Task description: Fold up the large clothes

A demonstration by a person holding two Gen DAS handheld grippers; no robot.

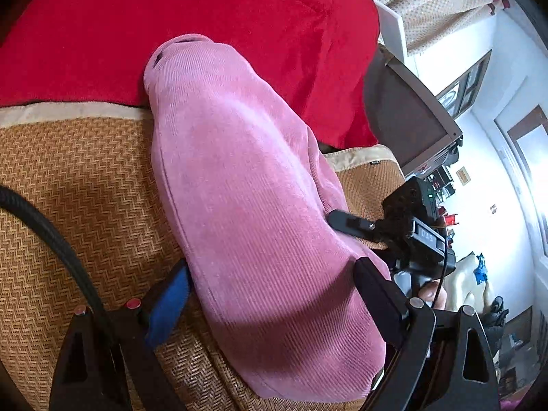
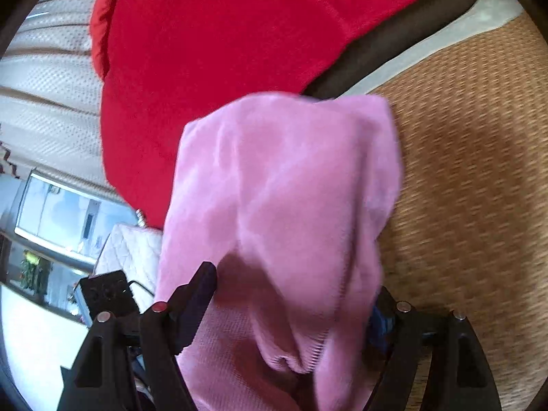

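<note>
The left gripper (image 1: 270, 294) stands wide, its fingers flanking the folded pink garment (image 1: 246, 212); whether the pads press it I cannot tell. The right gripper (image 2: 291, 318) likewise straddles the cloth at six o'clock, grip unclear. The garment lies on the woven mat (image 1: 75, 185), a red blanket (image 1: 191, 24) at twelve o'clock beyond.

A woven straw mat (image 1: 68, 178) bears the pink garment (image 1: 239, 205) and a red blanket (image 1: 171, 34).
</note>
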